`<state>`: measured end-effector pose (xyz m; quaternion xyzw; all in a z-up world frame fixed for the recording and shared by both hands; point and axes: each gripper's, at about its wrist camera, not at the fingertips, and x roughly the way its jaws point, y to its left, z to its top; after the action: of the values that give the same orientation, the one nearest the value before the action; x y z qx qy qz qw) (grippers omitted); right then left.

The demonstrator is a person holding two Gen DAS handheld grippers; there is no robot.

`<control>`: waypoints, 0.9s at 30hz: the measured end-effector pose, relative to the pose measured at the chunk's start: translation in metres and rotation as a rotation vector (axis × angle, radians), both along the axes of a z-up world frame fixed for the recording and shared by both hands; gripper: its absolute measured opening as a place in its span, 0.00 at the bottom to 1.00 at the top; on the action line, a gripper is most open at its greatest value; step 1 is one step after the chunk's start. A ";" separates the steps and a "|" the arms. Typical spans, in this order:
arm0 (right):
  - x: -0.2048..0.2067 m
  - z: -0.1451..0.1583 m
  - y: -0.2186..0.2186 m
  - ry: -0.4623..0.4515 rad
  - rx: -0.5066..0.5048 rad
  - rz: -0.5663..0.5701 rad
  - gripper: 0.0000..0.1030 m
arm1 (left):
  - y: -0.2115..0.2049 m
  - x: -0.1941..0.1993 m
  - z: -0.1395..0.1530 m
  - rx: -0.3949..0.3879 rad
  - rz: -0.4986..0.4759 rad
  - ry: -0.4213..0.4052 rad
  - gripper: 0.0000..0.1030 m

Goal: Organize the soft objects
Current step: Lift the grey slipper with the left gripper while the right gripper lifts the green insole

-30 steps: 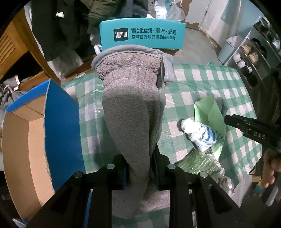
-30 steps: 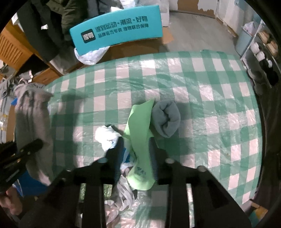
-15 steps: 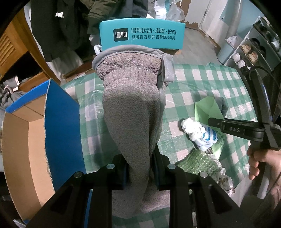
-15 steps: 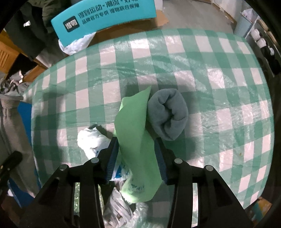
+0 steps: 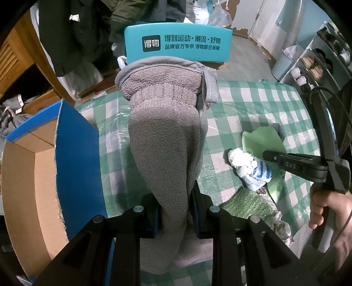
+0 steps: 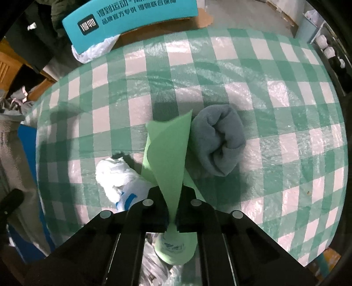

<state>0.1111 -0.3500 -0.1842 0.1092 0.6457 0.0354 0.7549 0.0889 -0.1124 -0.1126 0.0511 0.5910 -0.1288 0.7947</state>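
This is a lived-in home room, crowded with everyday belongings. A bench covered by a green-and-white checked cloth under clear plastic film [image 6: 253, 72] stands in the middle. Just beyond its far edge is a teal plastic chair back printed with Chinese lettering [image 5: 178, 45]. Behind that hang dark jackets and coats [image 5: 72, 33] beside slatted wooden furniture [image 5: 11, 59]. On the right, a grey open shoe rack holding pairs of shoes [image 5: 319, 66] lines a pale blue wall, with a pale blue waste bin [image 5: 283, 63] at its end. An open brown cardboard box with blue outer flaps [image 5: 28, 176] sits at the bench's left side, and the floor is bare grey concrete [image 6: 242, 13].
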 end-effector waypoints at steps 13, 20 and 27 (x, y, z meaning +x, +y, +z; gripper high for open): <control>-0.022 0.052 0.003 -0.117 0.042 0.009 0.01 | 0.007 -0.011 0.020 -0.002 -0.001 -0.047 0.22; -0.029 0.083 0.016 -0.178 0.060 0.030 0.01 | 0.013 -0.018 0.033 -0.001 -0.001 -0.081 0.22; -0.039 0.114 0.030 -0.235 0.080 0.064 0.01 | 0.021 -0.028 0.048 0.006 0.004 -0.120 0.22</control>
<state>0.0722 -0.3201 -0.0707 0.1137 0.5540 0.0980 0.8189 0.0609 -0.0916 -0.0648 0.0599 0.5428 -0.1221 0.8288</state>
